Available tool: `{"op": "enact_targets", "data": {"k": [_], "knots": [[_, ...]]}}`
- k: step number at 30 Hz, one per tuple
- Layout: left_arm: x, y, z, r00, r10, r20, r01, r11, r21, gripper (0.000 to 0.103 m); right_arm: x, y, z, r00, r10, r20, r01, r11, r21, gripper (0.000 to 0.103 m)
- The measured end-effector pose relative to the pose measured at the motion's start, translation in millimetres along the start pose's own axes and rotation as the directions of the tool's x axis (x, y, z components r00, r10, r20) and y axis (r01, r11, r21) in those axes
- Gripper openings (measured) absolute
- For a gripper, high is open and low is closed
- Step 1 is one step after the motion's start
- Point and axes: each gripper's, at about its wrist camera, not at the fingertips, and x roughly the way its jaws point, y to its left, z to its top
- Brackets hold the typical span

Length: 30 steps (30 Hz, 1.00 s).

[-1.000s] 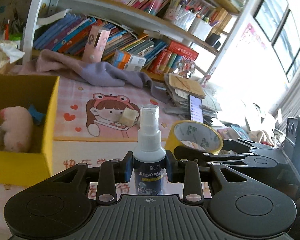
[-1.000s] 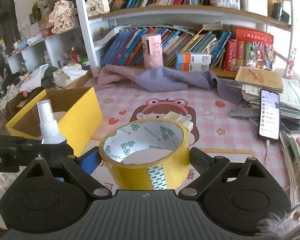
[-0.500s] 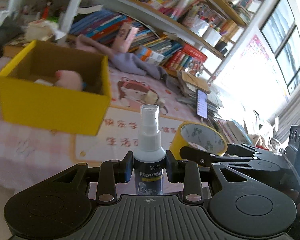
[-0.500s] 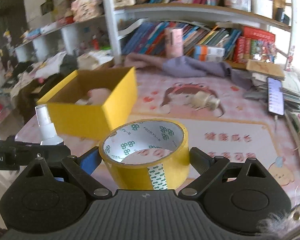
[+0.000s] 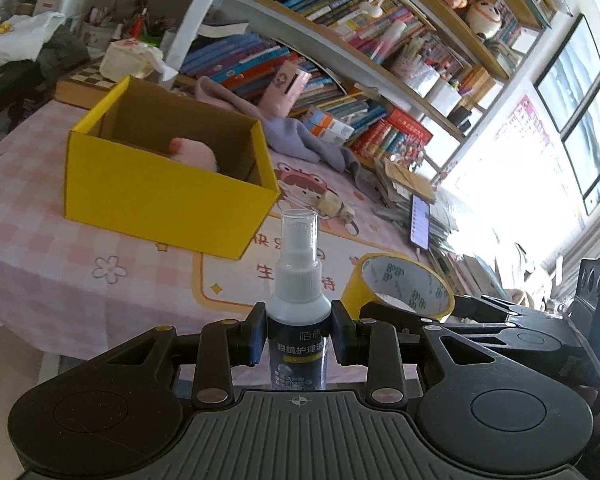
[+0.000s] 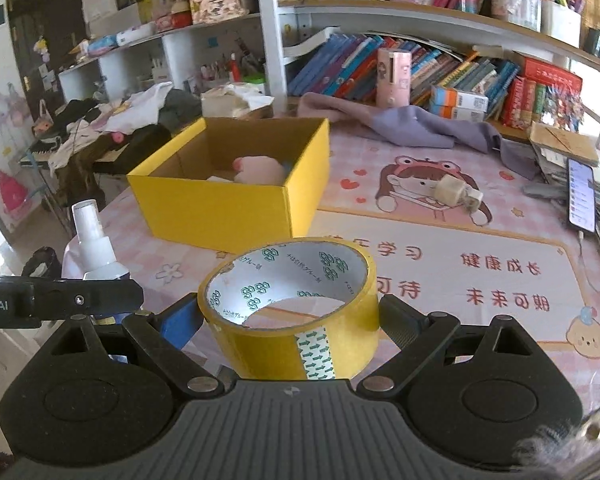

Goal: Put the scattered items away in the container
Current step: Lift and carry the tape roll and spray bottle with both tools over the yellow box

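Beyond both grippers, the yellow box [image 6: 236,204] now sits farther off; you've pulled back. Your left gripper [image 5: 299,330] clamps the spray bottle [image 5: 299,320], your right gripper [image 6: 290,320] the tape roll [image 6: 292,308]; both still need dropping in.

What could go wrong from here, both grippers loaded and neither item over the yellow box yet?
1. The left gripper and right gripper sit close together; heading for the same yellow box they could collide.
2. The spray bottle is pinched upright low on its body, so it may tip when released.
3. The tape roll could land on the pink plush already inside and roll out.
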Motion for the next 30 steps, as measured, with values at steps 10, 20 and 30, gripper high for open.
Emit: {"op": "enact_targets", "data": {"k": [10,20,30], "knots": [[-2.5,22.4,22.5,0.997,0.057,0.056,-0.056,0.998,-0.029,0.031,21.2,13.0,19.9,0.999,0.050,0.017,-0.049,0.997,-0.058,0.094],[18.1,48.9,96.7,0.978,0.122,0.171,-0.124,0.992,0.000,0.031,63.4,21.6,77.7,0.981,0.101,0.164,-0.071,0.981,-0.178,0.094],[77.3,66.6,154.2,0.957,0.231,0.176,-0.243,0.969,0.053,0.031,137.8,10.4,146.0,0.971,0.125,0.205,-0.078,0.972,-0.221,0.094]]}}
